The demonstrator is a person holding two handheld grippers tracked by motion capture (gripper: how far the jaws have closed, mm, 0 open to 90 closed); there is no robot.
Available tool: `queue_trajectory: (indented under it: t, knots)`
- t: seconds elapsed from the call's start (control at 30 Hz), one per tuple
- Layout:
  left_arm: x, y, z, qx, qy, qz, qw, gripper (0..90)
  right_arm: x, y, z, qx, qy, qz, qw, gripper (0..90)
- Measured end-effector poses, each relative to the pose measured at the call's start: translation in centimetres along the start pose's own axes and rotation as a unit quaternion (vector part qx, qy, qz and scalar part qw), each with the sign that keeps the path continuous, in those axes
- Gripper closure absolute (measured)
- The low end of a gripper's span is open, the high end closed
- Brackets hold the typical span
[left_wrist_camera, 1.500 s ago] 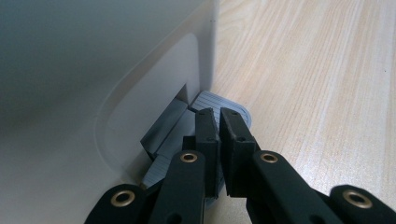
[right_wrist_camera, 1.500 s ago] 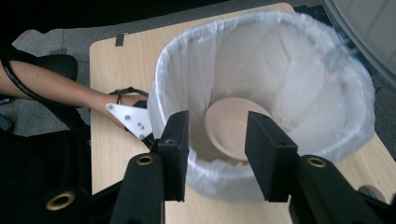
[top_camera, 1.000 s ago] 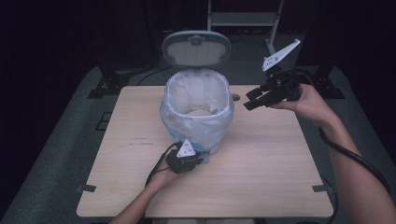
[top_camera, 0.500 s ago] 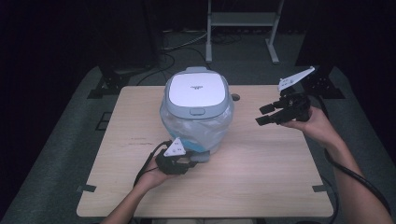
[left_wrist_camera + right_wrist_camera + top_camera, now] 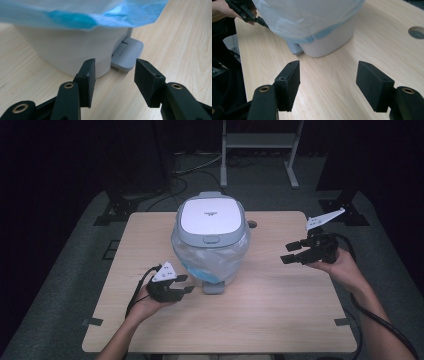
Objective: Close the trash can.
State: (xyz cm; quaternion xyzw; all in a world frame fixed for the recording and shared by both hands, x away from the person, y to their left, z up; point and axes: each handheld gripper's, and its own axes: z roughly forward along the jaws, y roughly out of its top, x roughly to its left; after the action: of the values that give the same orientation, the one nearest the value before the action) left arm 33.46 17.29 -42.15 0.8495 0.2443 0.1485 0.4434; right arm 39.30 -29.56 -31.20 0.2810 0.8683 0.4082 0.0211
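A small white pedal bin (image 5: 211, 240) stands mid-table with its grey-rimmed lid down and a pale blue bag liner (image 5: 82, 15) bulging out under the rim. Its grey foot pedal (image 5: 213, 287) (image 5: 128, 53) points toward the near edge. My left gripper (image 5: 182, 284) (image 5: 114, 82) hovers just left of the pedal, jaws open and just been opening, nothing between them. My right gripper (image 5: 290, 253) (image 5: 328, 83) hangs above the table to the right of the bin (image 5: 332, 42), jaws open and just been opening, empty. In the right gripper view the left gripper (image 5: 249, 13) appears at the top left.
The wooden table (image 5: 280, 320) has a round cable hole (image 5: 252, 224) (image 5: 417, 32) behind the bin. Dark stands and cables sit on the floor beyond the far edge. Bare tabletop lies to the right and in front of the bin.
The bin's lid has dropped from raised to closed. My left gripper moved back left from the pedal and opened. My right gripper sank and moved right, opening wider.
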Motion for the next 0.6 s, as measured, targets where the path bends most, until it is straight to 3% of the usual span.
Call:
queue_trajectory:
  t: [0.6]
  knots:
    - [1.6, -1.9, -2.0, 0.001, 0.028, -0.03, 0.9991, 38.2, -0.5, -3.8, 1.0, -0.007, -0.009, 0.023, 0.9997, 29.2]
